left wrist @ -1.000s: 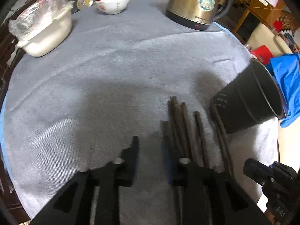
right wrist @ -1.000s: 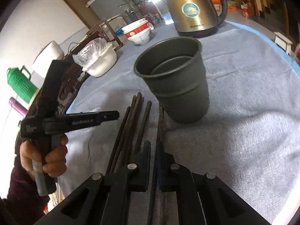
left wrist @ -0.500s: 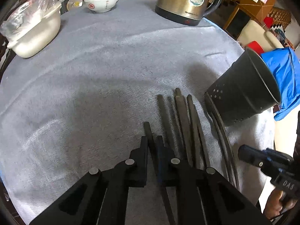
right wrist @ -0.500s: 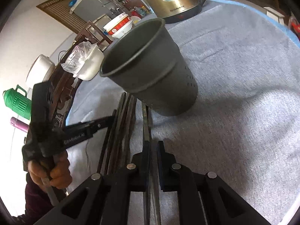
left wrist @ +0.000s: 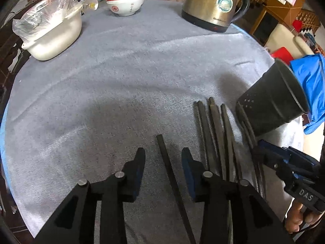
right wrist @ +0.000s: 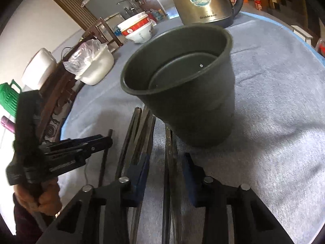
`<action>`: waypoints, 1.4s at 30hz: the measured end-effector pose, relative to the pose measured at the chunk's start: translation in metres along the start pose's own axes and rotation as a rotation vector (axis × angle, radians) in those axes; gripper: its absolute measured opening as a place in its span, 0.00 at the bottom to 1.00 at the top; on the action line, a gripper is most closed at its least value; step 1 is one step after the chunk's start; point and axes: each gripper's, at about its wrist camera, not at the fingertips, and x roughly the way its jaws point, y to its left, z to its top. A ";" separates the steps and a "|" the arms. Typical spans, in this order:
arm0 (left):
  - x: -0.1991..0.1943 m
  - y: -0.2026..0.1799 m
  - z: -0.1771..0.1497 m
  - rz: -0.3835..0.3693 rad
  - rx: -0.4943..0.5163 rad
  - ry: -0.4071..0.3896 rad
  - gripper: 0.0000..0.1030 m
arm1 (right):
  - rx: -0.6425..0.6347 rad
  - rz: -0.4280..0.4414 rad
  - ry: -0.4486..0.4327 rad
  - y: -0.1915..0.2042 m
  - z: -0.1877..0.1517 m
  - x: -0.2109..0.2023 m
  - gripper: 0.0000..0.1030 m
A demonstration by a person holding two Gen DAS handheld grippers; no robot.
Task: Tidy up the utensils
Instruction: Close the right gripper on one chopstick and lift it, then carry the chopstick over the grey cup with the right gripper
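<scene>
A single dark chopstick lies on the grey cloth between the jaws of my left gripper. Those jaws are opening and the pads stand clear of it. Several more dark chopsticks lie side by side just to the right. The dark perforated holder cup stands beyond them, and my right gripper reaches in below it. In the right wrist view the cup is close ahead. My right gripper is opening over a chopstick without pressing it. My left gripper is at the left.
A brass-coloured kettle and stacked red-and-white bowls stand at the far side. A white basin with a plastic bag sits far left. Blue fabric hangs past the table's right edge.
The left gripper closed on one chopstick, drew it left of the bundle, and has opened again. The right gripper, shut on a chopstick before, has opened and come nearer the cup.
</scene>
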 end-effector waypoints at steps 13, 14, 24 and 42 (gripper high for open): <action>-0.032 0.010 -0.009 -0.018 -0.081 -0.055 0.06 | -0.030 0.140 -0.061 0.005 -0.004 -0.046 0.08; -0.043 0.009 -0.010 -0.017 -0.079 -0.085 0.06 | -0.027 0.166 -0.080 0.005 -0.004 -0.054 0.08; -0.178 -0.028 -0.001 -0.021 -0.014 -0.412 0.06 | -0.056 0.297 -0.355 0.021 0.012 -0.149 0.08; -0.232 -0.036 -0.004 0.001 -0.012 -0.539 0.06 | -0.030 0.264 -0.464 0.019 0.034 -0.180 0.07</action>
